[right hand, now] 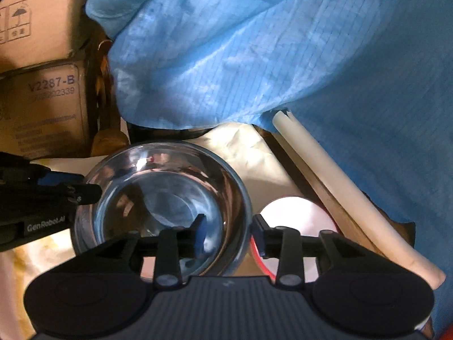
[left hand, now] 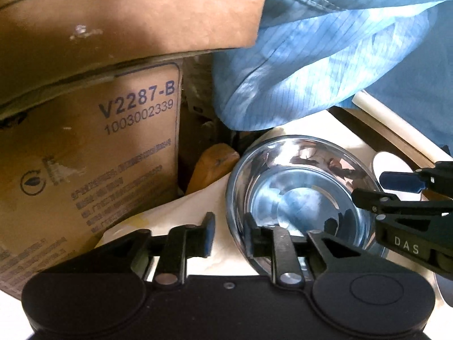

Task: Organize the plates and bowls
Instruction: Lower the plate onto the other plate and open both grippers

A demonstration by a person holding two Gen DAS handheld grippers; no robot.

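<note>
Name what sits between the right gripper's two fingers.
In the right wrist view, the steel bowl's near rim passes between the right gripper's fingers, untouched.

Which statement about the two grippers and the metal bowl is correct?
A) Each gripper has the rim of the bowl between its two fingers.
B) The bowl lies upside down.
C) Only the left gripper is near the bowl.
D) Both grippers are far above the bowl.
A: the left gripper and the right gripper each straddle the rim of the upright metal bowl, on opposite sides.
</note>
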